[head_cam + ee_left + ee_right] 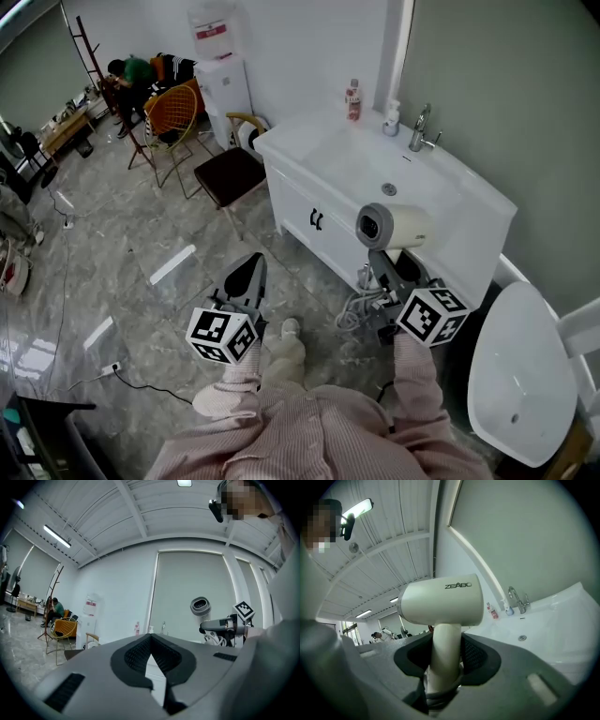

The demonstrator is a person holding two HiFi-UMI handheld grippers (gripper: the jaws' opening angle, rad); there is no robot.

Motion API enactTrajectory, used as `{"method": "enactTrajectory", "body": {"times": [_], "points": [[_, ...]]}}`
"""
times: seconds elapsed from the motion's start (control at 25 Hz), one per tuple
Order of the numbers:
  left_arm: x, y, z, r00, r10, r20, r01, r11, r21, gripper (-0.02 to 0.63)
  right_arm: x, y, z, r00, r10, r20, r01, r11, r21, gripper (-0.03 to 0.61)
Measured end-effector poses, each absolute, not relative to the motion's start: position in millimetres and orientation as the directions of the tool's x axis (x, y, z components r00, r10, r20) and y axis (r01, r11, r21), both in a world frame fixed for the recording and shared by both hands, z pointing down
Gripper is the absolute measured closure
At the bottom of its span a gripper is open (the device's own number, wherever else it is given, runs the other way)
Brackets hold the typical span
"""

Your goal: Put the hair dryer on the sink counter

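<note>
A cream hair dryer (392, 225) (443, 599) with a grey rear grille is held by its handle, barrel lying crosswise, just in front of and above the front edge of the white sink counter (478, 202) (562, 616). My right gripper (384, 261) (446, 654) is shut on that handle, and the dryer's cord (360, 306) hangs in loops below. My left gripper (247, 274) (150, 641) hovers over the floor to the left, jaws together and holding nothing. In the left gripper view the hair dryer (200, 606) shows far off at the right.
A faucet (421, 129), a soap dispenser (392, 119) and a red bottle (352, 99) stand along the counter's back edge. A dark-seated chair (230, 176) stands left of the cabinet. A white toilet (520, 375) is at the right. Marbled floor stretches to the left.
</note>
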State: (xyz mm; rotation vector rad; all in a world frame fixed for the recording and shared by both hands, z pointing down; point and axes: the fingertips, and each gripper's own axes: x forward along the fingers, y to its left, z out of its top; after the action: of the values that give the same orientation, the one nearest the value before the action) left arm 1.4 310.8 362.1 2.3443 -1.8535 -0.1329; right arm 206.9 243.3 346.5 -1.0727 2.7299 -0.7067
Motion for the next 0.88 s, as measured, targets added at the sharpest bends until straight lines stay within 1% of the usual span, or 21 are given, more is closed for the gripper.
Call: {"method": "enactTrajectory", "body": {"times": [0.52, 0.88], "points": [[-88.9, 125.6, 371.6, 0.294, -0.954, 0.062, -0.939, -0.276, 0.207, 0.617, 112.1, 75.9, 366.7, -0.712, -0.693, 0.111, -0.636, 0.57, -0.521, 0.422], [-129.7, 26.7, 376.4, 0.345, -0.937, 0.059, -0.919, -0.324, 0.225, 0.617, 71.5, -15.7, 379.1, -0.681, -0.721, 0.129, -0.656, 0.523, -0.544, 0.422]]}}
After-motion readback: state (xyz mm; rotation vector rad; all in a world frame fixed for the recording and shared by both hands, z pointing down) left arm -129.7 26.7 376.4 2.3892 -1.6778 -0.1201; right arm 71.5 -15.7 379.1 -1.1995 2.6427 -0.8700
